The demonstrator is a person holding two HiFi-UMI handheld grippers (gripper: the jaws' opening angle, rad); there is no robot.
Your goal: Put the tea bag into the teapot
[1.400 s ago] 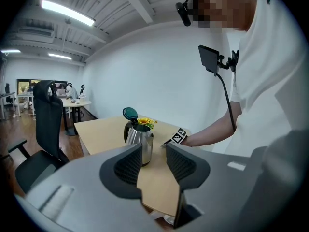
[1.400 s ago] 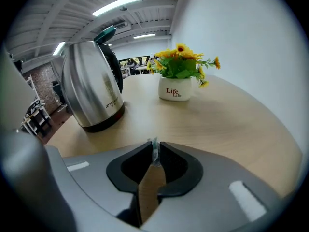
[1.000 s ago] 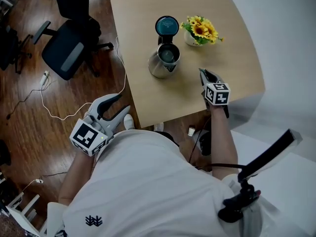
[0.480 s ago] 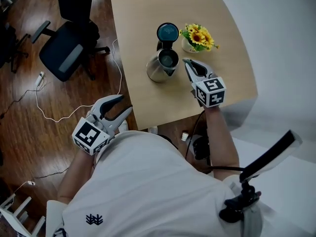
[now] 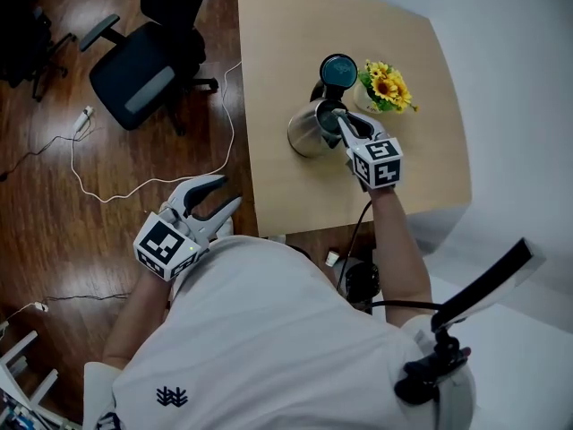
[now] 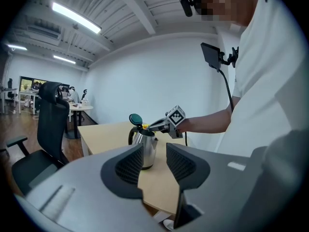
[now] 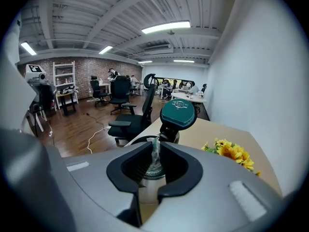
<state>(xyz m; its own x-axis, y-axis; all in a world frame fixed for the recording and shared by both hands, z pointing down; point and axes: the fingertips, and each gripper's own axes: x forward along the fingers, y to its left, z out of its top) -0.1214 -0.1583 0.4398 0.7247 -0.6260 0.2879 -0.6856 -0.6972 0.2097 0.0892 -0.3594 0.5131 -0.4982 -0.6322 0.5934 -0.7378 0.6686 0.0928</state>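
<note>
The right gripper (image 7: 155, 148) has its jaws pressed together on the tea bag (image 7: 155, 156), a thin pale sachet pinched upright between the pads. In the head view its tips reach over the open mouth of the steel teapot (image 5: 311, 129). Whether the bag already dips below the rim cannot be told. The teapot's teal lid (image 7: 177, 113) stands flipped up just behind the opening, on the far side from the jaws. It carries a raised round emblem too small to read. A small pot of yellow sunflowers (image 5: 387, 88) sits just beside the teapot, near the lid. The teapot and flowers stand on a light wooden bench (image 5: 277, 25). The left gripper (image 5: 222, 193) hangs off the bench's near edge over the wooden floor (image 5: 54, 204), with its jaws spread and nothing between them. A black office chair (image 5: 148, 70) stands near the bench, and a white cable (image 5: 134, 189) trails across the floor. Each gripper's cube shows black-and-white square markers. The person's white shirt bears a small dark logo (image 5: 170, 399) without legible letters.
</note>
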